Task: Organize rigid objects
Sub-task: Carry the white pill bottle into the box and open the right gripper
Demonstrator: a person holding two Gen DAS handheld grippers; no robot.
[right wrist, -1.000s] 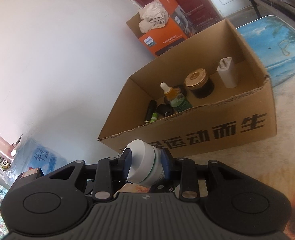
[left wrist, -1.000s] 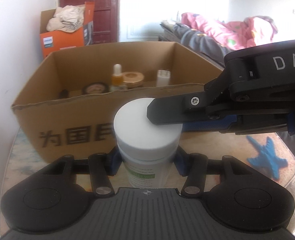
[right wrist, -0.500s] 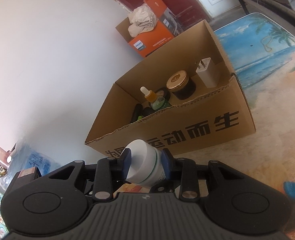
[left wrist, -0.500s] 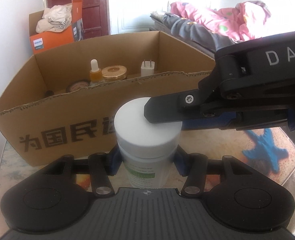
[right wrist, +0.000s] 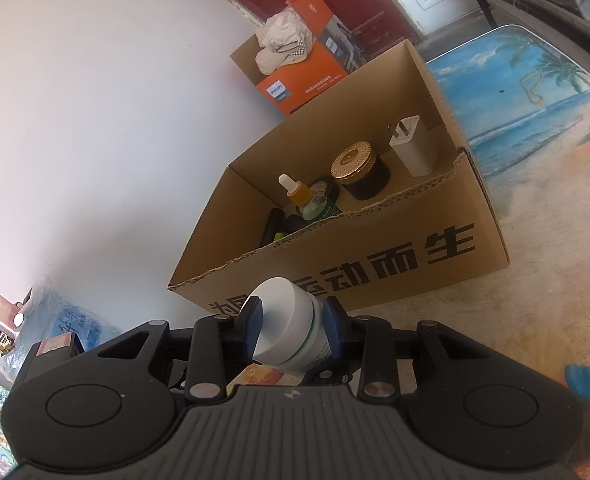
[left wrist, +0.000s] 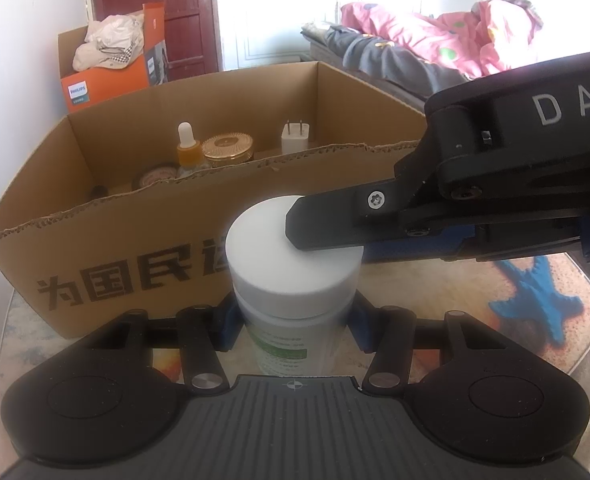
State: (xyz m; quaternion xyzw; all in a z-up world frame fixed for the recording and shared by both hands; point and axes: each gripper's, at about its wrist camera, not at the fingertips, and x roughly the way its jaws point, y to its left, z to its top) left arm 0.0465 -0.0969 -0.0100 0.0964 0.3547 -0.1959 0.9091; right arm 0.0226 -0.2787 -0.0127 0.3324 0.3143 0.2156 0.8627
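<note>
A white-capped plastic bottle (left wrist: 291, 260) with a green label stands upright just in front of the cardboard box (left wrist: 95, 248). My left gripper (left wrist: 293, 322) is shut on its body below the cap. My right gripper (right wrist: 291, 322) comes in from the right and is shut on the cap (right wrist: 283, 312). Its upper finger (left wrist: 335, 220) lies across the cap's top. The open box (right wrist: 375, 248) holds a dropper bottle (right wrist: 295, 194), a gold-lidded jar (right wrist: 355, 160), a white charger plug (right wrist: 413, 146) and some dark items.
A blue star-shaped toy (left wrist: 535, 300) lies on the beach-print table top (right wrist: 515, 100) to the right. An orange box (left wrist: 107, 80) with cloth on it stands behind by the wall. A bed with pink bedding (left wrist: 435, 36) is at the back right, and a wrapped pack (right wrist: 55, 320) lies at the left.
Both grippers keep their hold on the bottle. The cardboard box has drifted slightly left in both views; nothing has been let go.
</note>
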